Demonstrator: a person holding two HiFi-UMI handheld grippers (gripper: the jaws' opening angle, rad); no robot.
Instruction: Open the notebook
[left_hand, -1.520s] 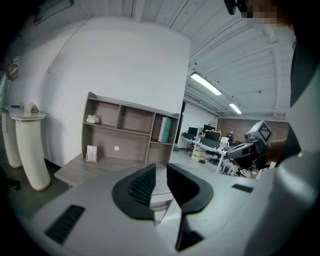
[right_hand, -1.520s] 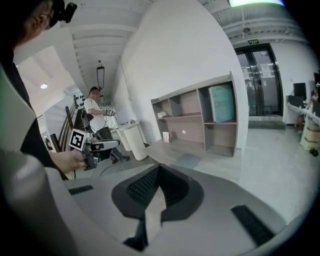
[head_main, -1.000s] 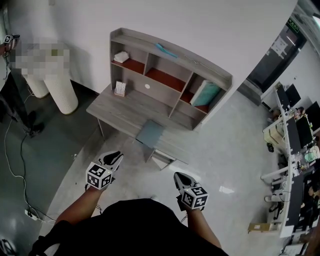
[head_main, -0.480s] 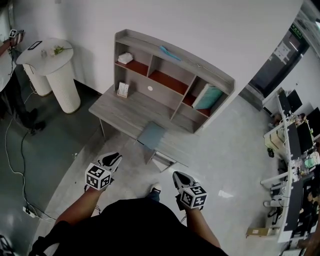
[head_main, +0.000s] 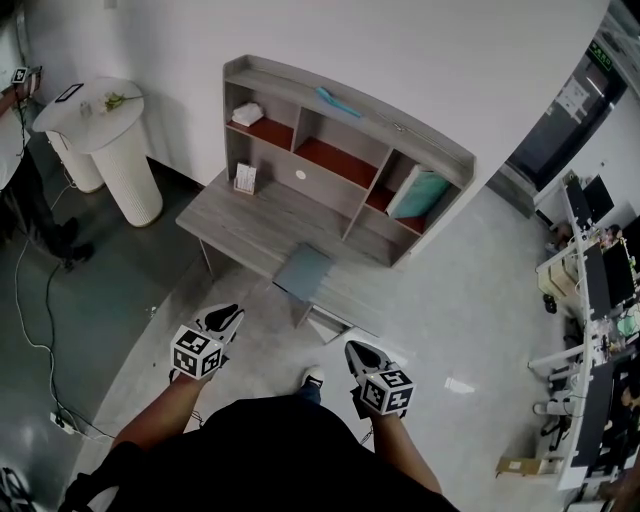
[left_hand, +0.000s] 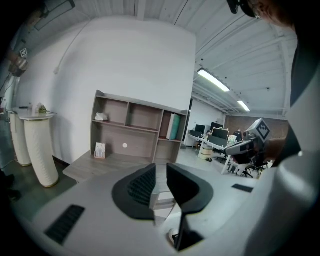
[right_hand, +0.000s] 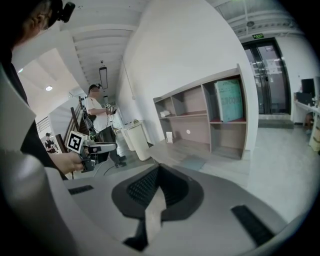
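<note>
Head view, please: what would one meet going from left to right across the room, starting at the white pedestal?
white fluted pedestal → small card stand on the desk → grey-blue notebook → teal book in the shelf → office desks with monitors

Looks along the left gripper (left_hand: 160, 172), jaws parted by a narrow slit with nothing between them, toward a grey desk (left_hand: 110, 162) topped by a shelf unit (left_hand: 140, 125). Finds a small card (left_hand: 100, 150) upright at the desk's left end, a white bundle (left_hand: 101, 117) in the upper-left cubby, and a teal book (left_hand: 173, 127) standing in the right cubby. Places a white ribbed pedestal (left_hand: 40, 150) left of the desk, the right gripper (left_hand: 230, 148) with its marker cube well to the desk's right, and office monitors (left_hand: 217, 134) farther beyond.
</note>
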